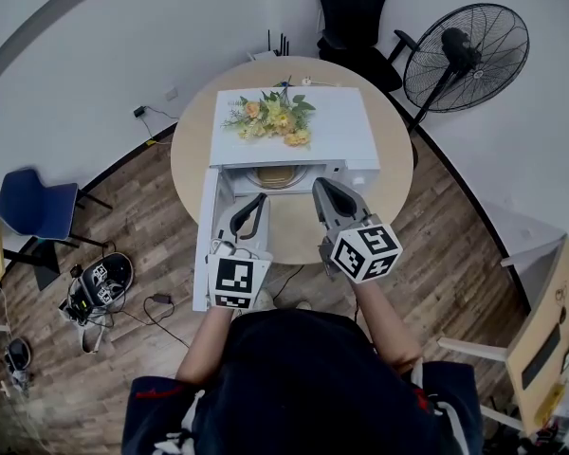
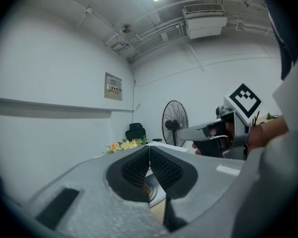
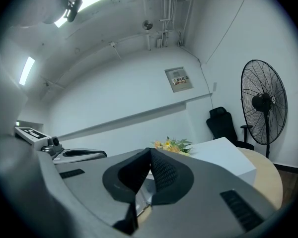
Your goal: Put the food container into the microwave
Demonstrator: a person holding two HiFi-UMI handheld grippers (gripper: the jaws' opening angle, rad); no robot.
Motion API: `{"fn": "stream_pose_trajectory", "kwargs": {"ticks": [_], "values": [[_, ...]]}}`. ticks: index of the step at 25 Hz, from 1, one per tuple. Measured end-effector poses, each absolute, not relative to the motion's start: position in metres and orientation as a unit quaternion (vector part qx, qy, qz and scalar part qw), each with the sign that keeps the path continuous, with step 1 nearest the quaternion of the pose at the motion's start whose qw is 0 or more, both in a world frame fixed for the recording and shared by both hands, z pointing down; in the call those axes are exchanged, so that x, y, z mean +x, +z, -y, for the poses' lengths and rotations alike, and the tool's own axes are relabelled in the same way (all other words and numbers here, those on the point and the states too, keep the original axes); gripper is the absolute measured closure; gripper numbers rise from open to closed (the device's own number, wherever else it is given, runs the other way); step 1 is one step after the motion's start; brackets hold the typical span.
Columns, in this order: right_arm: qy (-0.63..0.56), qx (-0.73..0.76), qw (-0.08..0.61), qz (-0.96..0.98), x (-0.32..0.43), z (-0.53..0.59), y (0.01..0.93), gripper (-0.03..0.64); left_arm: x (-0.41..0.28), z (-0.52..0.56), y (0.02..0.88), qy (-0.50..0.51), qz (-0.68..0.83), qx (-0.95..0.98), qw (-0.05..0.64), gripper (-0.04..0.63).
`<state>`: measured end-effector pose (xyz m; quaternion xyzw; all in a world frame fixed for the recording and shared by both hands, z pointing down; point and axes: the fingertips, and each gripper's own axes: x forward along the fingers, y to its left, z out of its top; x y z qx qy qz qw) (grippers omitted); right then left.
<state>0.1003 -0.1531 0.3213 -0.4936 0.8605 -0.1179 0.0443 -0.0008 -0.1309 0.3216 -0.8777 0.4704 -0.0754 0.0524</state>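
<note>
White microwave (image 1: 337, 126) (door swung open) shows a round beige dish (image 1: 281, 175) inside.

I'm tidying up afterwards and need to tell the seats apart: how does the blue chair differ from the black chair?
The blue chair stands on the wood floor, left of the round table; the black chair stands beyond it, beside the fan. The blue chair has thin straight legs and no visible arms; the black chair is a padded office type with armrests. Both are unoccupied.
</note>
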Motion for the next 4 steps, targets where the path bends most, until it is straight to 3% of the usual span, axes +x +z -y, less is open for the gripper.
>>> {"fn": "stream_pose_trajectory", "kwargs": {"ticks": [4], "values": [[-0.119, -0.494, 0.044, -0.86, 0.0983, 0.1555, 0.3221, 0.606, -0.0024, 0.1331, 0.322, -0.074, -0.471, -0.878, 0.052, 0.578]]}}
